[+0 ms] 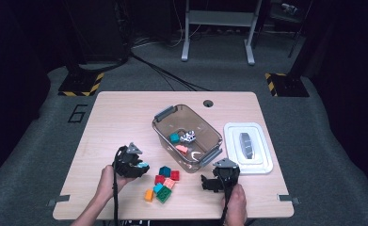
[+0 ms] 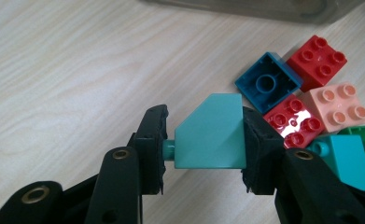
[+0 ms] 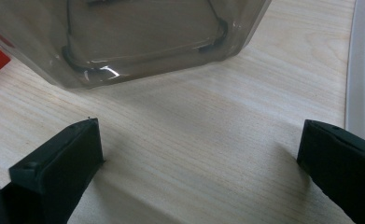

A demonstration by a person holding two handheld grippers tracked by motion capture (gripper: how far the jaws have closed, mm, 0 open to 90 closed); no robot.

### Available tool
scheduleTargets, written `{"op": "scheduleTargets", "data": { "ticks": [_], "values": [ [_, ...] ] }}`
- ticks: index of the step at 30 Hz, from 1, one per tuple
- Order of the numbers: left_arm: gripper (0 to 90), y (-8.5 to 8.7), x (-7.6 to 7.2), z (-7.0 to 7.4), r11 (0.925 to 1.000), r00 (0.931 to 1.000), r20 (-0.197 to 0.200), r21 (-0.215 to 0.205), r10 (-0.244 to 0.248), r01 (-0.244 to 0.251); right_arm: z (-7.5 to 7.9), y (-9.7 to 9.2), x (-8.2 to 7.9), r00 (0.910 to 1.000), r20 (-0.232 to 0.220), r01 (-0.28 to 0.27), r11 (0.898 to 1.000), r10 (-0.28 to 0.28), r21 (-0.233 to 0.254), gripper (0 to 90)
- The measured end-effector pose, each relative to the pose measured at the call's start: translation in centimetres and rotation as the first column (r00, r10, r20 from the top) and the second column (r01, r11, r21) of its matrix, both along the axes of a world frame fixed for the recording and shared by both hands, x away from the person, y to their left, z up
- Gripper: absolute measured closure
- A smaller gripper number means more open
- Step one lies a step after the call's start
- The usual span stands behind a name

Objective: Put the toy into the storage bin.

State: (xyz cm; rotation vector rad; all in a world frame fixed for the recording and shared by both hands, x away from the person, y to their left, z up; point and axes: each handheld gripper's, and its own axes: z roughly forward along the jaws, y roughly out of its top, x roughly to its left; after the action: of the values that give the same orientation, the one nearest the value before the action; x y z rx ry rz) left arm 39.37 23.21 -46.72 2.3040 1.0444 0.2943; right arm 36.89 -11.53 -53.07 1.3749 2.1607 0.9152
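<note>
1. Here, the left gripper (image 2: 203, 140) pinches a teal sloped brick (image 2: 212, 133) between its two black pads, one stud of the brick pressed against the left pad.
2. Seen from the high view, that left gripper (image 1: 137, 165) sits just left of the loose pile of bricks (image 1: 163, 183) on the wooden table (image 1: 120, 117), the teal sloped brick (image 1: 143, 165) showing at its tip.
3. Beside the held piece lie a dark blue brick (image 2: 268, 83) turned hollow side up, two red bricks (image 2: 318, 60) and a pink brick (image 2: 339, 106).
4. Meanwhile the right gripper (image 3: 199, 154) rests with jaws spread wide over bare tabletop, nothing between them.
5. A clear plastic bin (image 1: 187, 136) holds a few pieces mid-table; its white lid (image 1: 247, 147) lies just to its right.
</note>
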Motion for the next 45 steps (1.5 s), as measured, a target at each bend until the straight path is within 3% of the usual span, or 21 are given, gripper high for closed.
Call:
{"op": "scheduleTargets", "data": {
  "ticks": [20, 45],
  "values": [
    [57.2, 0.6, 1.7, 4.3, 1.0, 0.999, 0.044, -0.003, 0.005, -0.005, 0.0, 0.0, 0.0, 1.0, 0.0, 0.0, 1.0, 0.0, 0.0, 0.0],
    [57.2, -1.2, 4.5, 10.9, 0.9999, 0.9915, 0.13, 0.013, -0.004, 0.002, 0.0, 0.0, 0.0, 1.0, 0.0, 0.0, 1.0, 0.0, 0.0, 0.0]
  ]
}}
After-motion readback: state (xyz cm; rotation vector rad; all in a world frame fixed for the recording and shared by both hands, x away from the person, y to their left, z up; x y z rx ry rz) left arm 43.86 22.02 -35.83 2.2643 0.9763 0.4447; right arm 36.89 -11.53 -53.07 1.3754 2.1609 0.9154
